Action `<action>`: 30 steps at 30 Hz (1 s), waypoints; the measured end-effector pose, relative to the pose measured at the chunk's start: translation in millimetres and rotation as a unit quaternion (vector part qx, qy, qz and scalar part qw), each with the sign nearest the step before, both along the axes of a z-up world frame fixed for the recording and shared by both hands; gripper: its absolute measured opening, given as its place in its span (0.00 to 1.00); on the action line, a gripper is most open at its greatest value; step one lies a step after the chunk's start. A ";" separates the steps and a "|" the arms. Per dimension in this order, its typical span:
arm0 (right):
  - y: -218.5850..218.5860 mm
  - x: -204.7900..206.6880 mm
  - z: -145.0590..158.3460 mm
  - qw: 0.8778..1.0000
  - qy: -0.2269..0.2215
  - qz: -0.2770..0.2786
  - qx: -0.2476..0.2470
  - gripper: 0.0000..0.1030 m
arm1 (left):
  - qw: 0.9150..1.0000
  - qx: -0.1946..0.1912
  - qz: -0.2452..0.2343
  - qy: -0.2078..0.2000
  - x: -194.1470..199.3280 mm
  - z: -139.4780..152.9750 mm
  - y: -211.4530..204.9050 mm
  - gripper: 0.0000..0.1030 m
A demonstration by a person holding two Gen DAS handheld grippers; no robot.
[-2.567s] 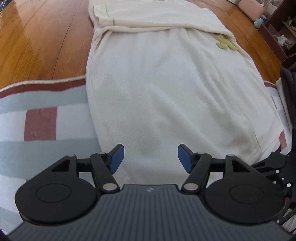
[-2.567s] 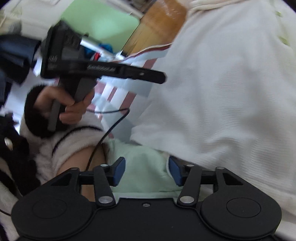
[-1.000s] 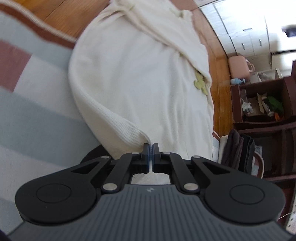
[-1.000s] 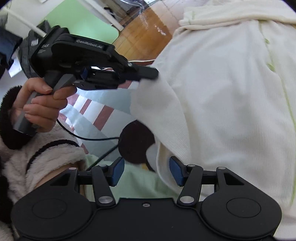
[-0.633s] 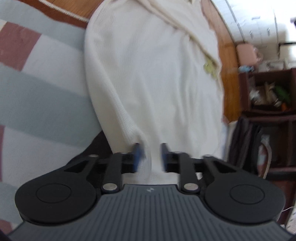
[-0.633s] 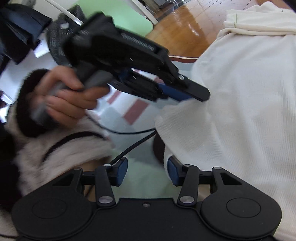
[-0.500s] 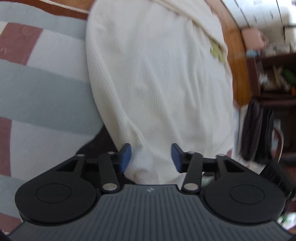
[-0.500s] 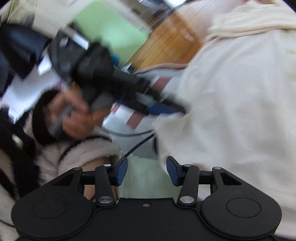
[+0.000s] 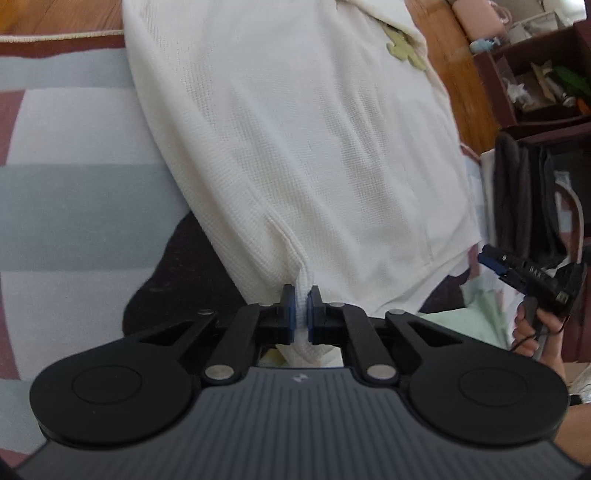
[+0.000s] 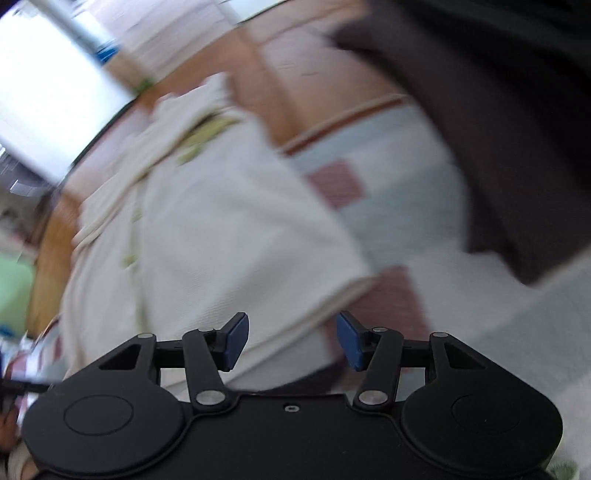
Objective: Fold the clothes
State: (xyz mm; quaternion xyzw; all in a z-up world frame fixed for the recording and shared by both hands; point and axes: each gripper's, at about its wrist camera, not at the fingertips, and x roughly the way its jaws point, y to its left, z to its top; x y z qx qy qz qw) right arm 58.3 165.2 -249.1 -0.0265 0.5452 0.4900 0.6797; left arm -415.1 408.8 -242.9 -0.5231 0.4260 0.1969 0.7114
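Observation:
A cream waffle-knit garment (image 9: 295, 129) lies lengthwise on a striped rug, with a yellow-green patch (image 9: 402, 51) near its far end. My left gripper (image 9: 303, 310) is shut on the garment's near hem, which bunches into a ridge between the blue pads. The right gripper (image 9: 491, 258) shows at the right of the left wrist view, held in a hand beside the garment's near right corner. In the blurred right wrist view the right gripper (image 10: 291, 339) stands open above the garment's (image 10: 207, 240) hem edge, with nothing between its fingers.
The striped rug (image 9: 74, 184) in grey, white and dull red lies on a wooden floor (image 9: 55, 14). A dark round mark (image 9: 177, 273) sits on the rug by the hem. Dark folded clothes (image 9: 517, 199) and a wooden shelf (image 9: 535, 66) stand at the right. Mint-green fabric (image 9: 465, 321) lies near the hand.
My left gripper opened, shifted along the hem and has shut on it again. The right gripper swung away from the left side toward the garment's right corner, its view now blurred.

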 end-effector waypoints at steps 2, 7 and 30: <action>-5.1 7.2 -9.5 0.999 0.006 -0.033 0.003 0.58 | 1.000 -0.018 0.004 0.007 -0.9 -5.6 3.1 0.13; 6.0 3.2 -15.1 0.998 -0.024 -0.060 0.006 0.65 | 0.998 -0.061 0.028 0.000 -0.5 -16.9 9.0 0.69; 7.8 -8.4 14.7 0.978 -0.206 -0.016 -0.013 0.08 | 0.992 0.089 0.079 -0.028 -49.6 49.8 -16.6 0.06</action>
